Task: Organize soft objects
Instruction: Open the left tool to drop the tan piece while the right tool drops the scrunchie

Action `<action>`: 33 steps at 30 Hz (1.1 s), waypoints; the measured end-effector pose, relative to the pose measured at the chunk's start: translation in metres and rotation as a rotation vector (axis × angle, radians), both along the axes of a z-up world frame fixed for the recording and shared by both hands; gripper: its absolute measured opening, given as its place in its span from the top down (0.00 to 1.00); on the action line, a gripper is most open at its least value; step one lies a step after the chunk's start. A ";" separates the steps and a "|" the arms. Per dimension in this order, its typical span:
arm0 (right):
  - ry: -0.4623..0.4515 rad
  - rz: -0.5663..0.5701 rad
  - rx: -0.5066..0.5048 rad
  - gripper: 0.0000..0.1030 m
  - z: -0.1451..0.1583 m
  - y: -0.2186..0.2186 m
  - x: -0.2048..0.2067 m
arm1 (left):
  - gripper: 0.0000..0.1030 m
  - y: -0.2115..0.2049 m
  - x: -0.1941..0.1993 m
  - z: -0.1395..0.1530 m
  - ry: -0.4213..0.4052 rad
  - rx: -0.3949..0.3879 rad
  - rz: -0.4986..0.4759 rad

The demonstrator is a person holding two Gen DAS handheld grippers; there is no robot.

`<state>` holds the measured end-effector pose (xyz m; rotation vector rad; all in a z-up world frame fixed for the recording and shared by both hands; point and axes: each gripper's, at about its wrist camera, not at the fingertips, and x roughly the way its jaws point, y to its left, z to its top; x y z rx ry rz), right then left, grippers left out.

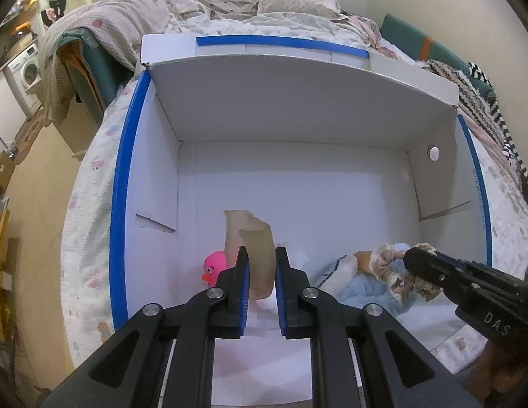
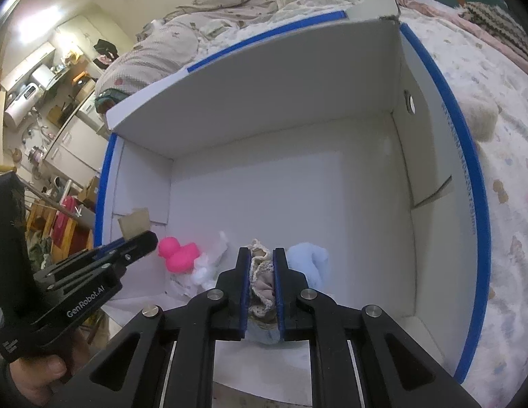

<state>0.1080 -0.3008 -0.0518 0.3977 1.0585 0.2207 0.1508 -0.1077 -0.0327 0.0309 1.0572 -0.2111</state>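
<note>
Fingers of the left gripper are pinching a beige cloth strip over the white box; the right gripper is clamping a lace scrunchie, whose pinkish folds only the right view is showing. Nearby, a pink duck and blue plush are lying on the box floor, the duck half hiding behind the left fingers.
</note>
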 end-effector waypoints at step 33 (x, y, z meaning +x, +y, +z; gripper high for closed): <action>-0.048 -0.117 0.035 0.00 0.010 -0.011 -0.012 | 0.36 0.032 -0.016 0.016 -0.015 0.016 0.107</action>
